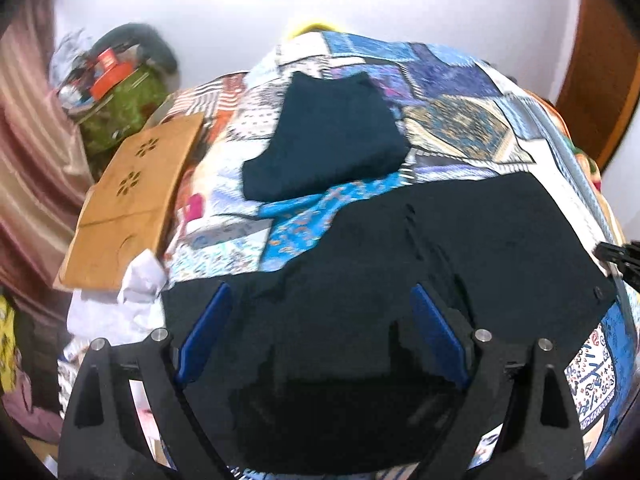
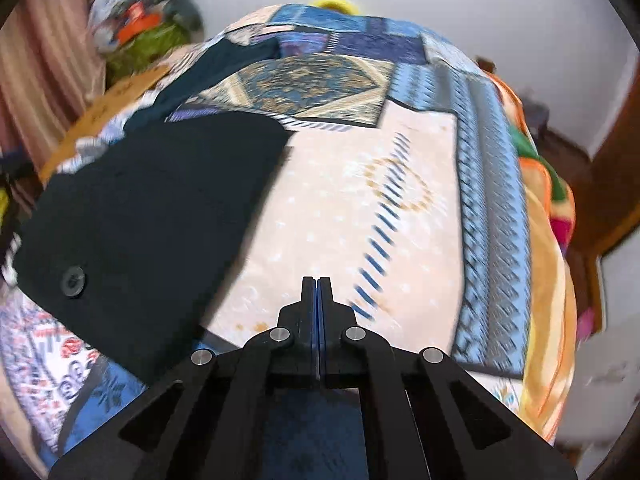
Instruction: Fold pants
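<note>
Patchwork bedspread (image 1: pixel 460 128) covers a bed against a white wall and serves as the folding surface; a wooden lap tray (image 1: pixel 132 196) and a cluttered green-draped heap (image 1: pixel 120 96) sit at its left edge, clear of the work. Item one, black pants (image 1: pixel 460 248): spread flat on the near part of the bed, button (image 2: pixel 72 280) showing at the waist, apparently laid out ready for a fold. Item two, a darker garment (image 1: pixel 328 140), already folded, set farther back, apart from the pants. Left gripper (image 1: pixel 320 308): tongs wide, poised over the black cloth with nothing between them, probably choosing an edge to pinch. Right gripper (image 2: pixel 317 284): tongs pressed together, empty, over bare cream patchwork just beside the pants' right edge, seemingly waiting.
</note>
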Available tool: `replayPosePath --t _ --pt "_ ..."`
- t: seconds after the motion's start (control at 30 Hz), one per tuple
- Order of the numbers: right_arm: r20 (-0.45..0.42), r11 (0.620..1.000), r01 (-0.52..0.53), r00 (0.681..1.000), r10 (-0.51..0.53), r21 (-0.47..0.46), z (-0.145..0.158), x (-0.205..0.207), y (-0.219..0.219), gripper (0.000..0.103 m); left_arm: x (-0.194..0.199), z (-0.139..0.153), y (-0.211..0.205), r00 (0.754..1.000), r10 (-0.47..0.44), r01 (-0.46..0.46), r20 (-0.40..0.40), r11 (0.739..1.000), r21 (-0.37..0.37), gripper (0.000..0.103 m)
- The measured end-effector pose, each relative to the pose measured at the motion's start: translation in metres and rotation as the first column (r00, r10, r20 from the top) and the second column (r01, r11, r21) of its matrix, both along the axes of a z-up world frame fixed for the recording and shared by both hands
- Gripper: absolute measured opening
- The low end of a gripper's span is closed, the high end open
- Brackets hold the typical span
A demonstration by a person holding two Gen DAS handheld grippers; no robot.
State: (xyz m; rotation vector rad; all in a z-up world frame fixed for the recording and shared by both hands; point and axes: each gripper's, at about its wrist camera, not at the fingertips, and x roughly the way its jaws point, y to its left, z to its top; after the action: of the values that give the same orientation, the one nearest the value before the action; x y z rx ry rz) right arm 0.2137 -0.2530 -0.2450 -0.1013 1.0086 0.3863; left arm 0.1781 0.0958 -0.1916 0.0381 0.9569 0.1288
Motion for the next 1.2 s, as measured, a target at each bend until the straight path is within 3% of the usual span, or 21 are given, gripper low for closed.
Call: replayPosePath --t 0.13,0.2,0.27,0.33,0.47,0.57,0.73,0.83,0.93,1.2 --pt "0.021 0.996 0.04 0.999 -0.042 0.082 0.027 -0.001 -0.006 0.006 -0.017 0.002 0.039 0.995 0.098 -0.099 -0.007 0.993 -0.057 0.092" --pt "0.047 0.994 0.025 0.998 -0.031 0.109 0.041 -0.004 0.003 0.016 -0.026 -0.001 0.062 0.989 0.145 -0.148 -0.033 0.982 -0.118 0.092" --pt "0.083 0.992 -0.013 0.997 0.003 0.127 0.053 -0.006 0.019 0.039 -0.038 -0.009 0.088 0.977 0.198 -0.21 -0.078 0.959 -0.191 0.092" --pt "0.114 0.988 -0.069 0.992 0.054 0.14 0.064 -0.009 0.042 0.05 -0.048 -0.02 0.103 0.965 0.233 -0.255 -0.116 0.939 -0.231 0.092" --pt "0.128 0.971 -0.178 0.979 0.159 0.16 0.071 -0.015 0.089 0.057 -0.072 -0.045 0.126 0.943 0.261 -0.318 -0.205 0.891 -0.325 0.092" --pt "0.12 0.952 -0.255 0.964 0.237 0.169 0.067 -0.017 0.125 0.059 -0.093 -0.064 0.138 0.92 0.293 -0.377 -0.26 0.842 -0.386 0.092" --pt "0.075 0.926 -0.358 0.933 0.351 0.122 0.047 -0.02 0.175 0.059 -0.119 -0.096 0.149 0.876 0.336 -0.465 -0.345 0.777 -0.423 0.092" --pt "0.028 0.922 -0.38 0.925 0.379 0.074 0.032 -0.019 0.188 0.059 -0.127 -0.111 0.152 0.866 0.307 -0.484 -0.395 0.717 -0.502 0.092" --pt "-0.01 0.921 -0.386 0.922 0.387 0.059 0.019 -0.019 0.19 0.059 -0.127 -0.122 0.15 0.868 0.267 -0.485 -0.419 0.64 -0.597 0.092" --pt "-0.019 0.915 -0.395 0.917 0.398 0.082 0.021 -0.021 0.184 0.059 -0.098 -0.133 0.156 0.875 0.259 -0.477 -0.409 0.598 -0.644 0.099"
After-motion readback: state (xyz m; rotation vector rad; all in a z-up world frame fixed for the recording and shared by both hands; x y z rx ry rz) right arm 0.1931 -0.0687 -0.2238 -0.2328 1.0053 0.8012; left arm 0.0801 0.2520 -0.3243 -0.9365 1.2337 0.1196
